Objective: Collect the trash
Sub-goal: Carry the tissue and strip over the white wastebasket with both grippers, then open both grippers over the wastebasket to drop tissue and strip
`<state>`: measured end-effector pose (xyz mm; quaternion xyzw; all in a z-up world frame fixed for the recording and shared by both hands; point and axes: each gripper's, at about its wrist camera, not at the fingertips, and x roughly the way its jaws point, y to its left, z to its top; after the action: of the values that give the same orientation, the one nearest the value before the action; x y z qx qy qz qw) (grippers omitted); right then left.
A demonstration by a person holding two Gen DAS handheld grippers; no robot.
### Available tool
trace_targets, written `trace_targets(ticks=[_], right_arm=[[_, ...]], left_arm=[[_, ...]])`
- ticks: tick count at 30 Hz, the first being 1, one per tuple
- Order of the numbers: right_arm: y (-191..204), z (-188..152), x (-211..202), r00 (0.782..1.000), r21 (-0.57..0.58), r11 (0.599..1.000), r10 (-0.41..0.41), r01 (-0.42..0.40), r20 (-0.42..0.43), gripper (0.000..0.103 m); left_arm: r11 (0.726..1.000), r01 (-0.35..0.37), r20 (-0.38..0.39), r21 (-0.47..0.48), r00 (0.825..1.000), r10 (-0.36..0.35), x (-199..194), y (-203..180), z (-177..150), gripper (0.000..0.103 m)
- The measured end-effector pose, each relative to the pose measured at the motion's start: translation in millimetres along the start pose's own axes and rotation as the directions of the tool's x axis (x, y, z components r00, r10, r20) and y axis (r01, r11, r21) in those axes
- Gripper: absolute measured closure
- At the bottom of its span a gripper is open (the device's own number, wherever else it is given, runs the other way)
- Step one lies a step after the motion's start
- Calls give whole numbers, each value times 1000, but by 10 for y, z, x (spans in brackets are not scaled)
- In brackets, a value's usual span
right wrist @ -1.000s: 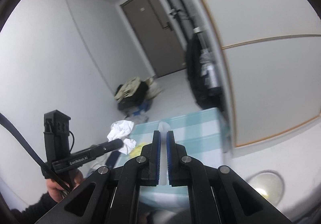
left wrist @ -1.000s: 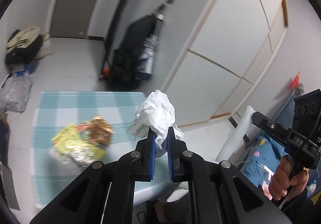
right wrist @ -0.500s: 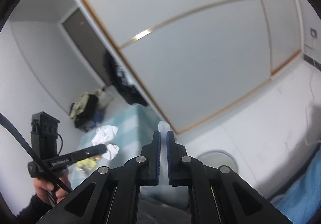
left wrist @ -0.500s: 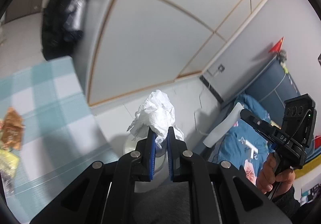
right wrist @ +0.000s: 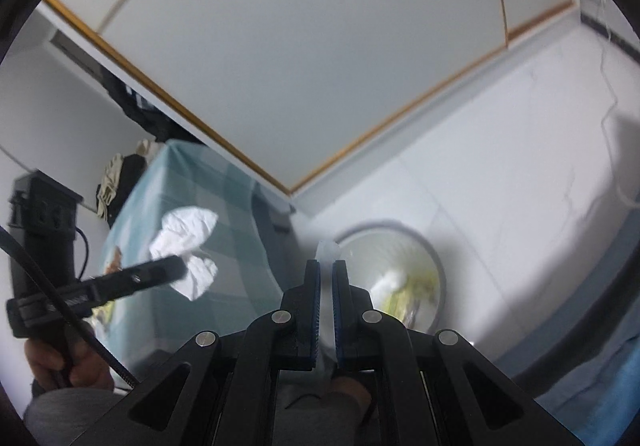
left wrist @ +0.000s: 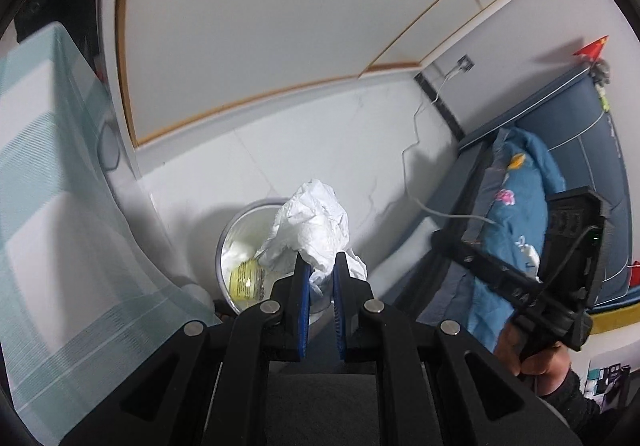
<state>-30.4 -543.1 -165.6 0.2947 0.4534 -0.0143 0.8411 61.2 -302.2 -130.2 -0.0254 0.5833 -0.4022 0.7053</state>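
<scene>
Left wrist view, left to right: checked teal tablecloth (left wrist: 48, 182) hangs at the left edge. Round grey trash bin (left wrist: 224, 242) sits on the white floor just beside it, white and yellow scraps inside. Left gripper (left wrist: 319, 266) has its jaws clamped on a crumpled white tissue (left wrist: 312, 226), held above the bin's right side (how high above the rim, can't tell). Blue floral bedding (left wrist: 516, 214) on the right, with the right gripper (left wrist: 456, 242) in front of it.

Right wrist view: same tissue (right wrist: 188, 246) in the left gripper, seen against the tablecloth. Right gripper jaws nearly together, pinching a small translucent scrap (right wrist: 327, 249); bin just right of the tips.
</scene>
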Motion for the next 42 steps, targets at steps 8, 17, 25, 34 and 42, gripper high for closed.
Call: trace_targets(ticks=[8, 17, 25, 34, 42], right_arm=[[-184, -63, 488, 996, 45, 999, 4, 0, -92, 92], [-301, -98, 390, 995, 55, 998, -37, 42, -92, 51], [-451, -119, 215, 998, 115, 992, -39, 46, -58, 39], [-479, -134, 197, 997, 130, 989, -68, 72, -35, 22], [-487, -101, 128, 994, 109, 988, -104, 105, -17, 18]], left_arm=[[1000, 5, -46, -22, 999, -6, 281, 20, 142, 97], [997, -1, -134, -79, 991, -10, 614, 34, 196, 97], [998, -23, -178, -62, 984, 12, 746, -12, 178, 97], [997, -66, -260, -34, 964, 55, 960, -57, 164, 96], [995, -100, -353, 12, 930, 98, 1207, -127, 165, 76]])
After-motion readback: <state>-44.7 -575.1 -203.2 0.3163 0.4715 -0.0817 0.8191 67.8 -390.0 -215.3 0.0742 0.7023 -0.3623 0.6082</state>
